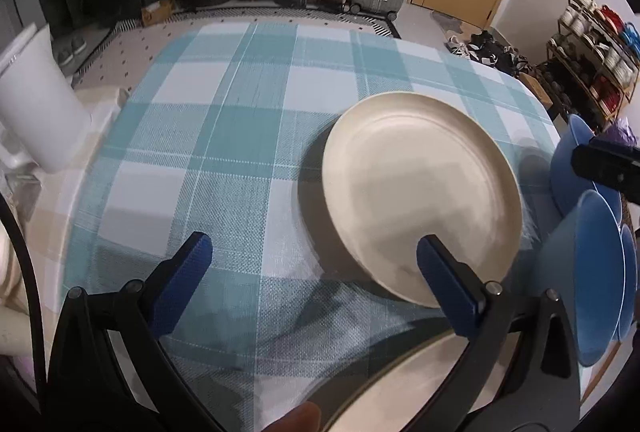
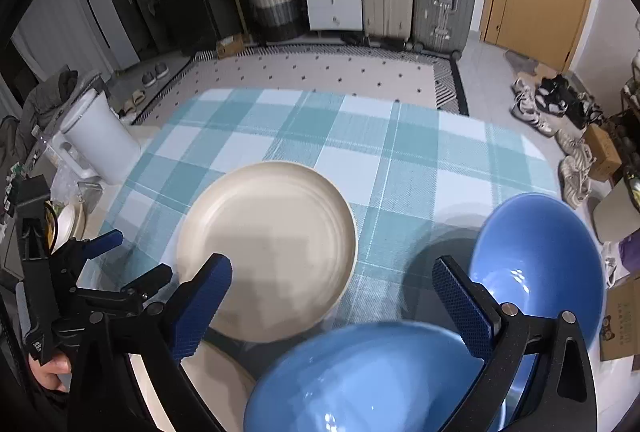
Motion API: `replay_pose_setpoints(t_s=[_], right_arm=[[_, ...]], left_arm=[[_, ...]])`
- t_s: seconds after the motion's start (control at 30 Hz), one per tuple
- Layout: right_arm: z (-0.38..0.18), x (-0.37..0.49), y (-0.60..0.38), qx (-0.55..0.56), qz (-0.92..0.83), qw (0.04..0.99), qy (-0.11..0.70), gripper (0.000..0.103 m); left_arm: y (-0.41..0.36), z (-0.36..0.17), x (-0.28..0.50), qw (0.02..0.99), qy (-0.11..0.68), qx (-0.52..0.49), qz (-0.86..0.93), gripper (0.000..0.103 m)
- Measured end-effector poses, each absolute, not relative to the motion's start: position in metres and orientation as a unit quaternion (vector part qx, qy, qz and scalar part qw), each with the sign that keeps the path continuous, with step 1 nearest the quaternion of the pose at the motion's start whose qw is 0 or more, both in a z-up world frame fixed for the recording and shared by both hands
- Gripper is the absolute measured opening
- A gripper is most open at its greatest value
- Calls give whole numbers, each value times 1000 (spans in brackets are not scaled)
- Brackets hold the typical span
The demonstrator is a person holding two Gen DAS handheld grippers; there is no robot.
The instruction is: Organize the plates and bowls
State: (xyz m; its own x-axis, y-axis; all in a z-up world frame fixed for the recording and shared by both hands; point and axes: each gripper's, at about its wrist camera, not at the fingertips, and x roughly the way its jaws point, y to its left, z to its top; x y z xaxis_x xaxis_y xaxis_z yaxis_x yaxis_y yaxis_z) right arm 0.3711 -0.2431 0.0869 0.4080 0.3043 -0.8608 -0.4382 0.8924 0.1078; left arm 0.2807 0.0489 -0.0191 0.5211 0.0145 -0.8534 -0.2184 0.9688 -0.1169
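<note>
Left wrist view: my left gripper (image 1: pixel 314 264) gapes empty, cream plate (image 1: pixel 420 200) just right; right gripper (image 2: pixel 332 284) gapes over blue bowls (image 2: pixel 536 264).

No readable text in either view. Cardboard box (image 2: pixel 622 320) right of the right gripper's fingers carries dark print and a small cartoon face, too blurred to read. Left gripper's handle (image 2: pixel 36 344), at far left, has a tiny illegible mark.

Splayed right tongs (image 2: pixel 332 296) above blue bowl (image 2: pixel 360 380)
</note>
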Motion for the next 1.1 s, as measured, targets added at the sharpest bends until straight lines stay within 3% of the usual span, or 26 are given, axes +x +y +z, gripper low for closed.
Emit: replay_pose_setpoints(t_s=[0.17, 0.3, 0.57, 0.7, 0.87, 0.93, 1.1], right_arm=[[62, 391, -232, -76, 222, 819, 523, 101], [43, 404, -225, -87, 222, 804, 544, 85], [10, 422, -221, -101, 218, 779, 579, 76], [-1, 426, -221, -101, 219, 772, 588, 60], [-6, 424, -220, -107, 220, 770, 589, 33], [-5, 422, -218, -117, 217, 773, 584, 19], [-3, 416, -217, -136, 208, 786, 566, 16]], left_arm=[[56, -36, 292, 856, 499, -116, 68, 100], [58, -46, 298, 850, 508, -122, 63, 85], [51, -63, 308, 842, 523, -127, 42, 56], [44, -64, 310, 846, 520, -115, 36, 38], [35, -62, 309, 848, 517, -114, 16, 19], [30, -60, 309, 851, 515, -100, 21, 18], [26, -52, 304, 859, 503, -89, 22, 18]])
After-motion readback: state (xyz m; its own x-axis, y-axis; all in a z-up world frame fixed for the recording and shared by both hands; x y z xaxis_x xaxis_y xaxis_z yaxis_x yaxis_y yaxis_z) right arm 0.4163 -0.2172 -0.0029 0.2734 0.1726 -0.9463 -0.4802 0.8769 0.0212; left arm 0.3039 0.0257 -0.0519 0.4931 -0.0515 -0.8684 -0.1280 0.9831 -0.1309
